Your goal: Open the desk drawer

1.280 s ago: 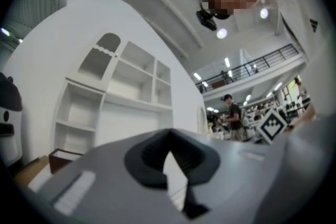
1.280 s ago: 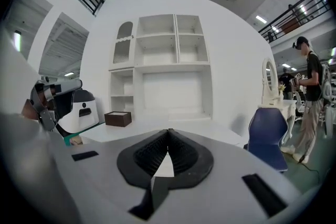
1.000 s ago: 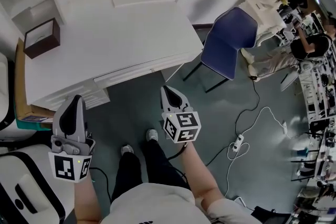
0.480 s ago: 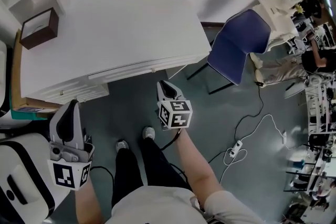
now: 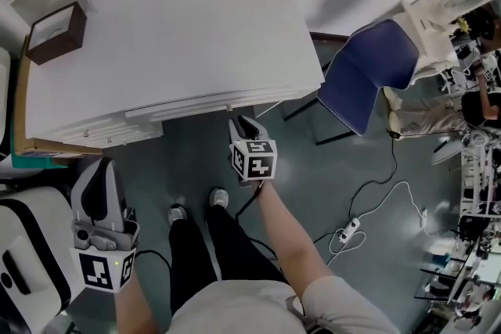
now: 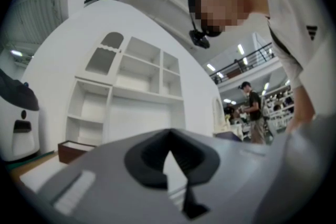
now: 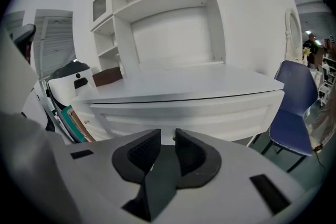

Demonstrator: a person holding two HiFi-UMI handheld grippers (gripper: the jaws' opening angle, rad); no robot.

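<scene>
The white desk (image 5: 172, 43) fills the upper part of the head view, and its drawer front (image 5: 196, 104) runs along the near edge. My right gripper (image 5: 243, 123) is just in front of that edge, near the middle, and does not touch it. In the right gripper view its jaws (image 7: 167, 136) have just been opening, with a gap and nothing between them. Behind them is the drawer front (image 7: 210, 113). My left gripper (image 5: 99, 172) hangs low at the left, away from the desk, its tips together and holding nothing.
A brown box (image 5: 52, 32) sits on the desk's far left corner. A blue chair (image 5: 366, 76) stands to the desk's right. A white machine (image 5: 23, 262) is close on my left. Cables and a power strip (image 5: 349, 229) lie on the floor.
My right gripper has moved down and forward to the drawer front, and its jaws have parted. My left gripper has sunk a little at the left.
</scene>
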